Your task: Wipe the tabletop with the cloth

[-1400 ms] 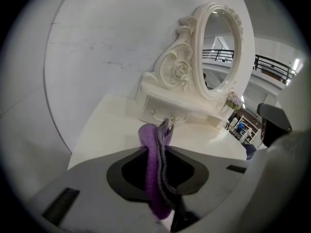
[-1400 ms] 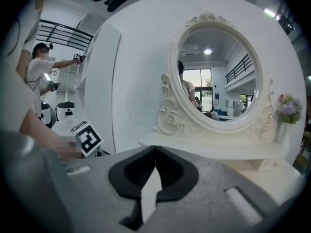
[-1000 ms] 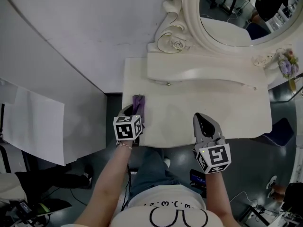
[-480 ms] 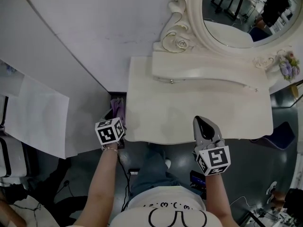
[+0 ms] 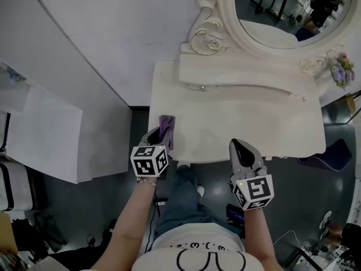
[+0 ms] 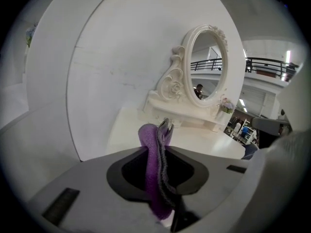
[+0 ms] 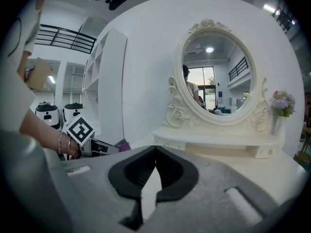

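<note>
Cream tabletop (image 5: 242, 123) stands against white wall (image 5: 113, 33).

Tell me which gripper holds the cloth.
The left gripper: the purple cloth is pinched in its claw. The right gripper has its claw shut on nothing.

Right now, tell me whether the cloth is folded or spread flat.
Folded. The cloth stands bunched in doubled layers, pinched by the fingers of the left gripper, not laid flat on the tabletop.

An ornate oval mirror (image 5: 285, 10) stands against a curved white wall (image 5: 101, 33) above dark grey floor (image 5: 84, 208).
</note>
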Tool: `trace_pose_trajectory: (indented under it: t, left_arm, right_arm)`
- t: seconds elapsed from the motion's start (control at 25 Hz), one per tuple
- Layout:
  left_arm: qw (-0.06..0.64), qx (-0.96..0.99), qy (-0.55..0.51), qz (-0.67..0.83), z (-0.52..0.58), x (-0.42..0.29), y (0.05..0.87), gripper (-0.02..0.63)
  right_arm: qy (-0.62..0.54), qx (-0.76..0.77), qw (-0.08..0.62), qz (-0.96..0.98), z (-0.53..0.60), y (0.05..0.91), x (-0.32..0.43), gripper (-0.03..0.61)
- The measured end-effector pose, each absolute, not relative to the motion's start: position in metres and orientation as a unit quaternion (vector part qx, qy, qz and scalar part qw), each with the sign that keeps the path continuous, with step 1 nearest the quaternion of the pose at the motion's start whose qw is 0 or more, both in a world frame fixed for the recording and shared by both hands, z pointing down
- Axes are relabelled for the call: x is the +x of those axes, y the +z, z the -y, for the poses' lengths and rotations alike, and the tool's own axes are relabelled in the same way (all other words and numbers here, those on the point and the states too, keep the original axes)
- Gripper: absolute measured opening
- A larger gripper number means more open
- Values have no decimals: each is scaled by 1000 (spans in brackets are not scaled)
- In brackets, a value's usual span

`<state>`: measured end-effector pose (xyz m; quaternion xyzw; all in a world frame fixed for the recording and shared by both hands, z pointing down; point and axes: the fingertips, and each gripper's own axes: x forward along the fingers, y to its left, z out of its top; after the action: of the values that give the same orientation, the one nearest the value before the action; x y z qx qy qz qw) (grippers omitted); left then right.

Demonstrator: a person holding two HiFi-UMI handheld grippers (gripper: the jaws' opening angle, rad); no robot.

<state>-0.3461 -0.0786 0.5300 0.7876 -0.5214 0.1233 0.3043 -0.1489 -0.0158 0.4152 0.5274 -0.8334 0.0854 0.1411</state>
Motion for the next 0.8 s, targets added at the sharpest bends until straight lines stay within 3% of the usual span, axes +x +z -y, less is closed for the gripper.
trace_pose_trajectory:
  t: [0.36, 0.8]
  left_arm:
    - [305, 792, 166, 503, 55, -310, 565, 81]
    - [293, 732, 177, 590, 34, -411, 573, 83]
  right_arm:
    - [99, 530, 148, 829, -11, 429, -139, -2]
    - [92, 528, 134, 833, -24, 423, -133, -2]
